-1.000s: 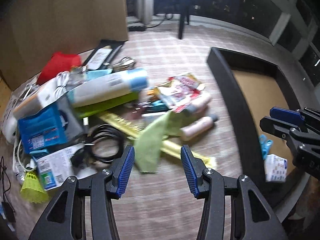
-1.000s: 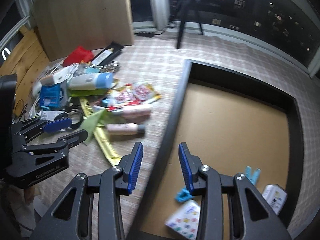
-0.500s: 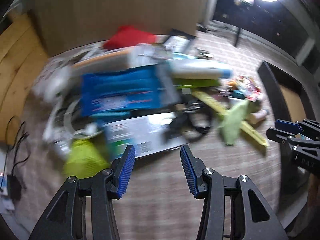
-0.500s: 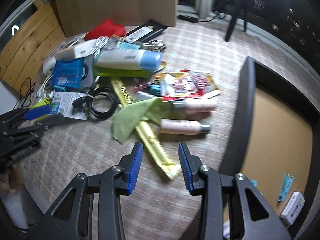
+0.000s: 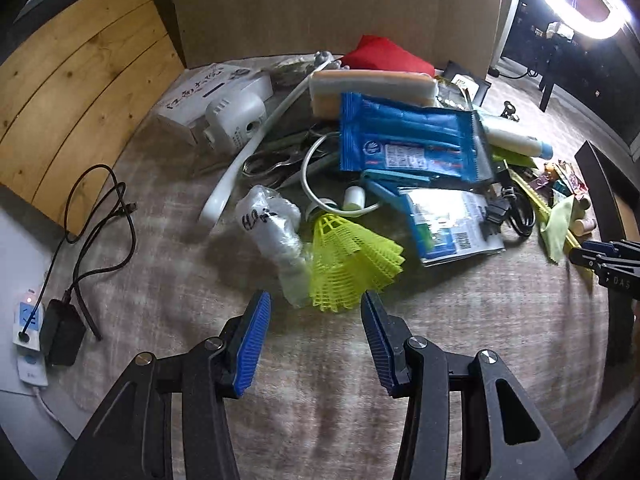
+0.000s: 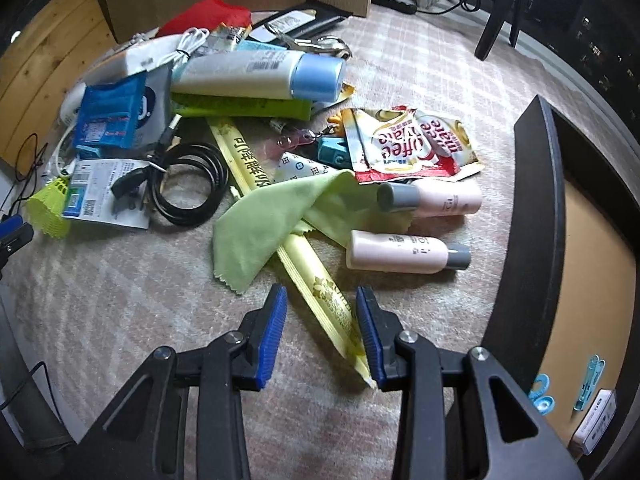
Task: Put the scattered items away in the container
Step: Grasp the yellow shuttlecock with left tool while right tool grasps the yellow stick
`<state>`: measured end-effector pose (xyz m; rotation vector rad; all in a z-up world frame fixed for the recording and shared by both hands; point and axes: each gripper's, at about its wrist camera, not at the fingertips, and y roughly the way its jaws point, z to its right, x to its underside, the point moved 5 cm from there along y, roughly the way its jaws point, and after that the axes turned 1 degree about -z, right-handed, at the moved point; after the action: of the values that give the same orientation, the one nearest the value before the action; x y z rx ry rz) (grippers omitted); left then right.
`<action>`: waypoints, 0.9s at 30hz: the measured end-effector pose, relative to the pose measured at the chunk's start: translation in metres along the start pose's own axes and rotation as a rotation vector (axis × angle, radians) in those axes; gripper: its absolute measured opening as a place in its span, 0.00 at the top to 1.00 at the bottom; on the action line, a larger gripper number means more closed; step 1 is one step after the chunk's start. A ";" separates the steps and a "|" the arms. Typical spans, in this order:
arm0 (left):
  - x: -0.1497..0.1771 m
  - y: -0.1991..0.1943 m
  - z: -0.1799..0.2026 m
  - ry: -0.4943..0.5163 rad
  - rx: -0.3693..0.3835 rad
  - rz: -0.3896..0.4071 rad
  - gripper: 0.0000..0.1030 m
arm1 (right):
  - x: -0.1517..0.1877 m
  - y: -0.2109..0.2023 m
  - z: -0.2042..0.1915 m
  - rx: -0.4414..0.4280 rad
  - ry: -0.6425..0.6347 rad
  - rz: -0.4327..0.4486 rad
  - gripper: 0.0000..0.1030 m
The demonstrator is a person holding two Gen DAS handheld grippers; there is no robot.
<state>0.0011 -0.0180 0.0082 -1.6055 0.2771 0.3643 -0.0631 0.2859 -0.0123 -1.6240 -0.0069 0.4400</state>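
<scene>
My left gripper [image 5: 314, 340] is open and empty, just short of a yellow shuttlecock [image 5: 352, 256] and a clear plastic bag [image 5: 276, 236] at the near edge of the pile. My right gripper [image 6: 322, 330] is open and empty, its jaws on either side of the near end of a long yellow packet [image 6: 316, 284]. A green cloth [image 6: 276, 216] and two pink bottles [image 6: 400, 258] lie just beyond. The black container [image 6: 532, 208] stands at the right with a white box [image 6: 596, 420] and blue clips [image 6: 588, 376] inside.
The pile holds a blue packet [image 5: 408, 140], a white tube with blue cap [image 6: 260, 74], a coiled black cable [image 6: 188, 184], coffee sachets [image 6: 408, 144], scissors [image 5: 272, 160] and a red pouch [image 5: 384, 56]. A charger and power strip [image 5: 44, 332] lie at the left. A cardboard wall [image 5: 320, 8] stands behind.
My left gripper has swung left from the container side to the shuttlecock end of the pile. My right gripper has moved off the container and over the yellow packet.
</scene>
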 end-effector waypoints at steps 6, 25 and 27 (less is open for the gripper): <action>-0.009 0.013 0.006 0.041 -0.011 -0.003 0.61 | -0.008 0.004 -0.006 0.020 -0.021 0.009 0.71; -0.008 0.015 0.016 -0.015 0.006 0.038 0.99 | 0.043 -0.016 -0.011 -0.006 -0.004 -0.039 0.85; -0.003 0.013 0.015 -0.029 0.014 0.041 0.99 | 0.052 -0.020 -0.010 -0.022 0.010 -0.041 0.86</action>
<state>-0.0081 -0.0042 -0.0028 -1.5818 0.2903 0.4161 -0.0071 0.2919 -0.0070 -1.6450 -0.0381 0.4015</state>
